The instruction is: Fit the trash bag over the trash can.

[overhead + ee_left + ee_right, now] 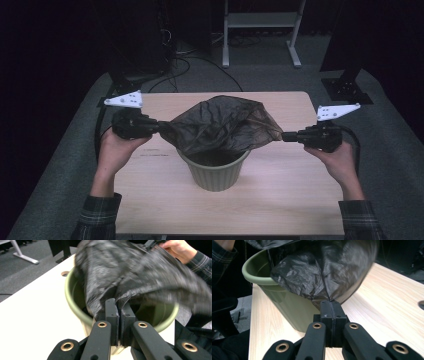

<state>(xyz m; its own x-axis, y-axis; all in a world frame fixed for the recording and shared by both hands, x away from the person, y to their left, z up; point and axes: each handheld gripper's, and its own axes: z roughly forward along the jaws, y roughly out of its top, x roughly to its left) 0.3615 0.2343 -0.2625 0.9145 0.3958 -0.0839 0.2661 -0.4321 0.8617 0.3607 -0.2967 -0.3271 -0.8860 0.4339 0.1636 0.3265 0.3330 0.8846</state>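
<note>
Both claws are clamped tight on the rim of a thin, crinkly black bin bag (pixel 220 125). The left claw (pixel 159 128) pinches one edge, the right claw (pixel 283 136) the opposite edge, and the film is stretched between them into a puffed dome. Right under it, between the claws, sits a ribbed olive-green plastic bucket (pixel 216 172), round and tapered, with the bag's lower part hanging inside. All of it is on a pale wood-grain bench (pixel 295 195) with bare room either side of the bucket. Beyond the far edge are grey carpet, cables and a white frame's legs (pixel 260 30).
</note>
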